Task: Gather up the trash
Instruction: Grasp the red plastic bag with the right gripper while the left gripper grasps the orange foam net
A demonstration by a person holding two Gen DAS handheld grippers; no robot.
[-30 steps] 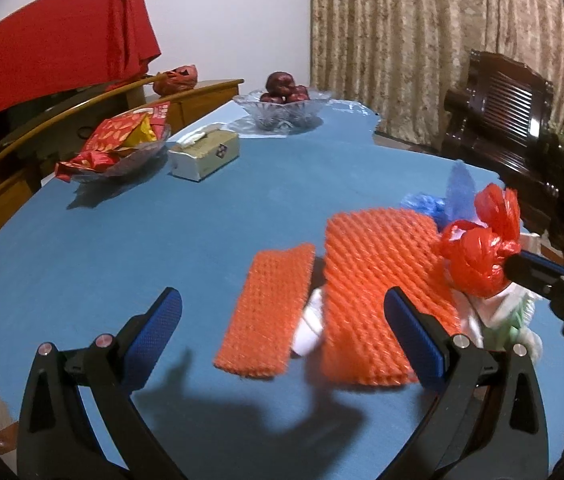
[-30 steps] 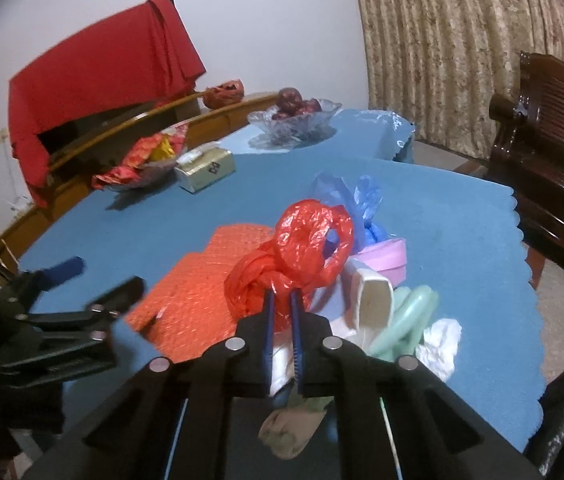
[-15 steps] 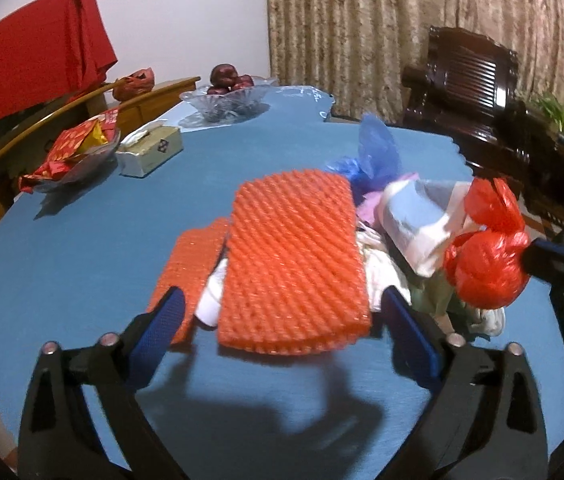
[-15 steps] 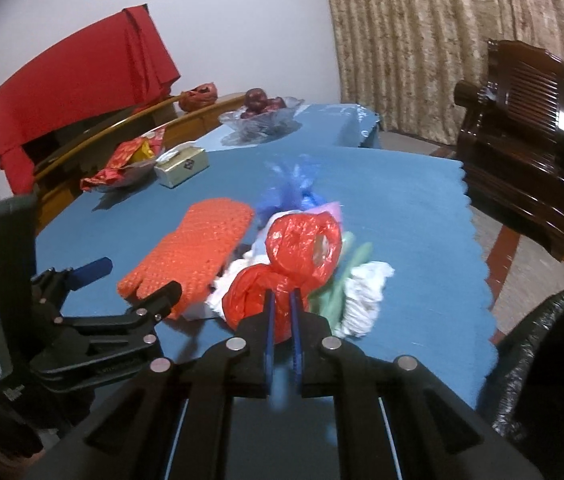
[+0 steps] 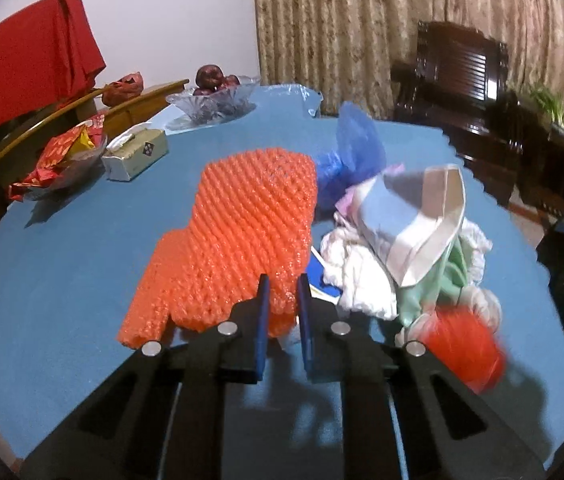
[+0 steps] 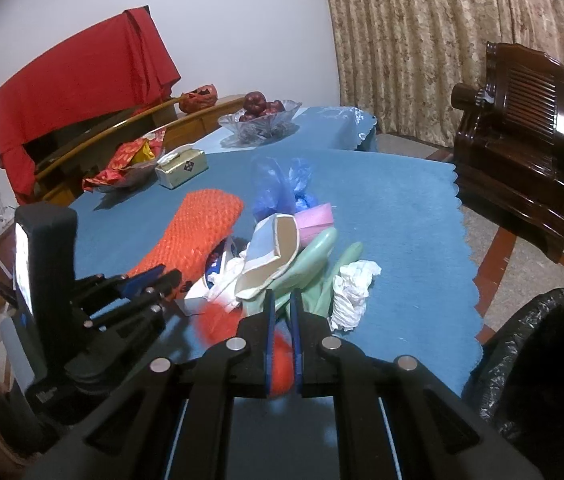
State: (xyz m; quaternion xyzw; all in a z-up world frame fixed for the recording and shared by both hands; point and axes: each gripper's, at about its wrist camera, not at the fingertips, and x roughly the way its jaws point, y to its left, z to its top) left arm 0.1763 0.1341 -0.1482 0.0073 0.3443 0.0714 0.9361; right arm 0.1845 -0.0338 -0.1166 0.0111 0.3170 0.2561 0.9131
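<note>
The left gripper (image 5: 282,300) is closing on the near edge of the light, squashy orange foam net (image 5: 241,232) on the blue table (image 5: 81,240), while the right gripper (image 6: 282,308) stays clamped on the flimsy red bag (image 6: 279,364).

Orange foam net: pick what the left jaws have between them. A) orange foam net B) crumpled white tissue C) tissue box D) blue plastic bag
A: in the left wrist view the closing jaws of the left gripper have the near edge of the orange foam net between them.
</note>
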